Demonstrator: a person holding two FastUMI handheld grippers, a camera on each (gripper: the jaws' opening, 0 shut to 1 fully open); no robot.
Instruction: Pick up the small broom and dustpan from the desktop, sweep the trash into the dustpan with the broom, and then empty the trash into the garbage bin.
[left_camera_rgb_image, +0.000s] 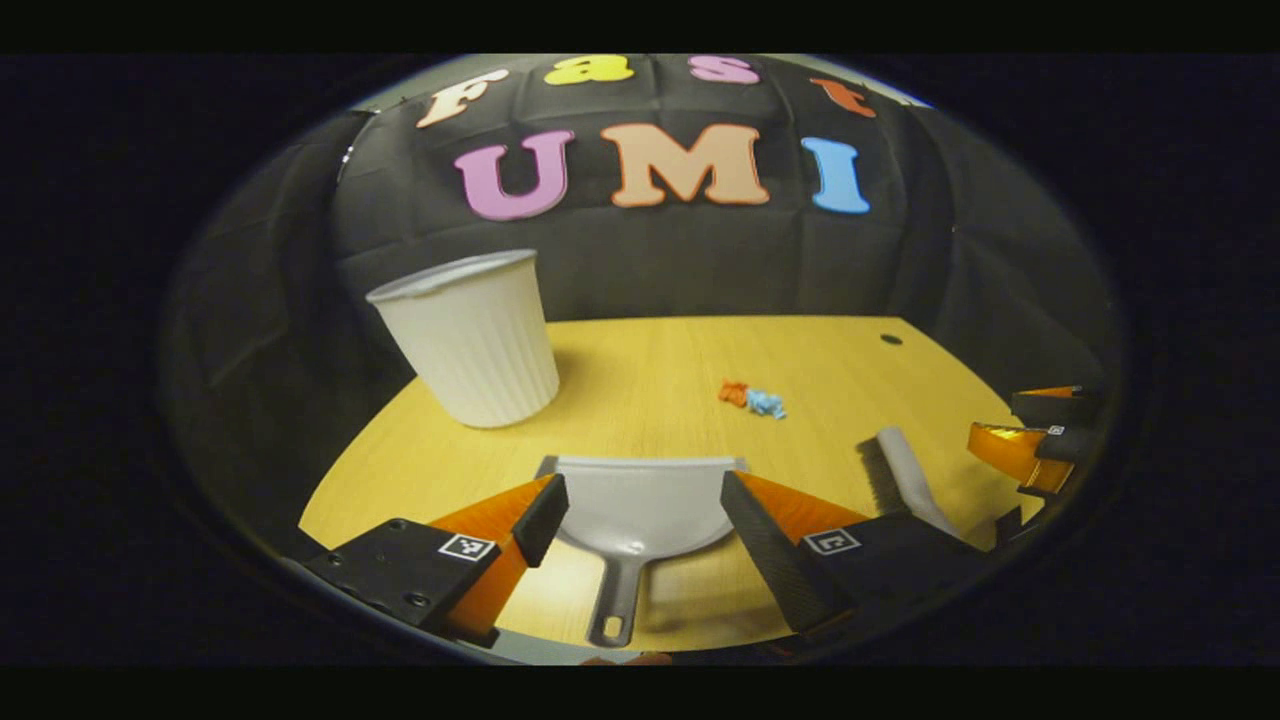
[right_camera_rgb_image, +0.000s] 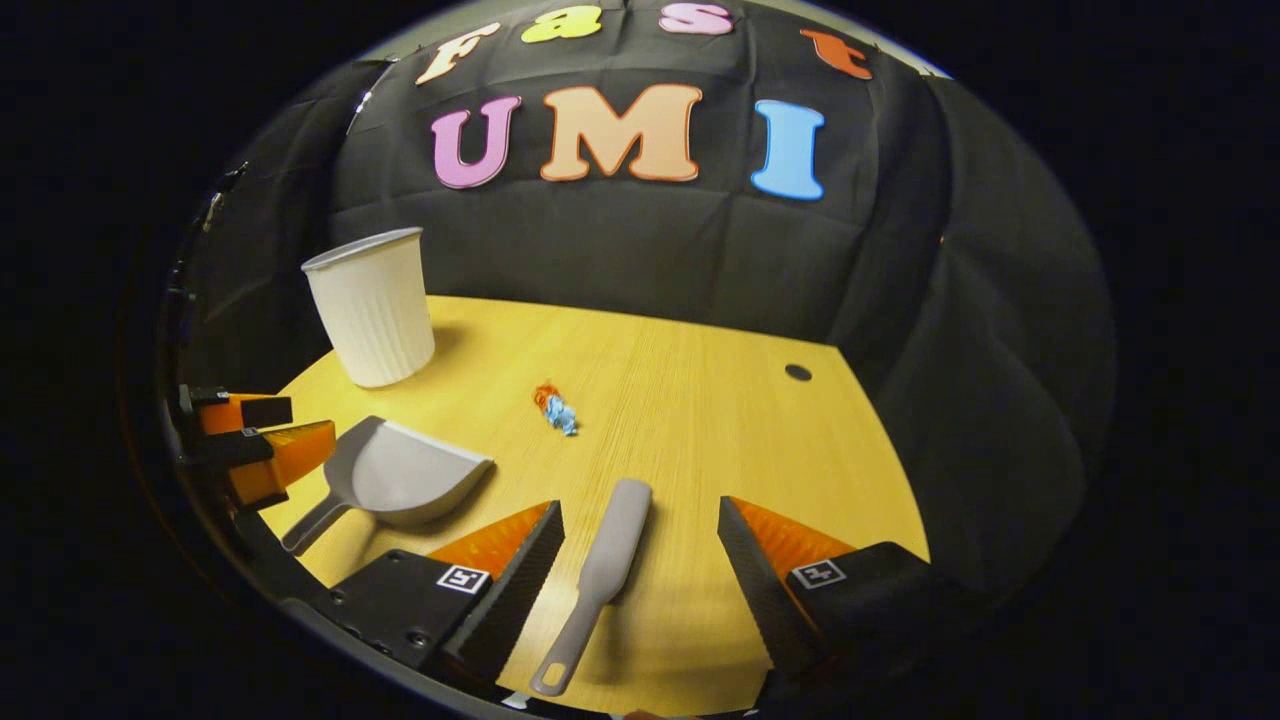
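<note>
1. My left gripper (left_camera_rgb_image: 640, 525): jaws wide apart, straddling the grey plastic dustpan (left_camera_rgb_image: 640, 500) lying at the near edge of the yellow wooden desktop (left_camera_rgb_image: 660, 360) (no contact).
2. My right gripper (right_camera_rgb_image: 640, 555): jaws spread too, grey small broom (right_camera_rgb_image: 605, 560) flat between them, untouched.
3. Crumpled orange-and-blue trash (right_camera_rgb_image: 555, 408) mid-desktop; white ribbed plastic garbage bin (right_camera_rgb_image: 372, 305) upright at the far left corner.

In the left gripper view, the small grey plastic broom's (left_camera_rgb_image: 905, 480) handle end is hidden behind a black finger.
</note>
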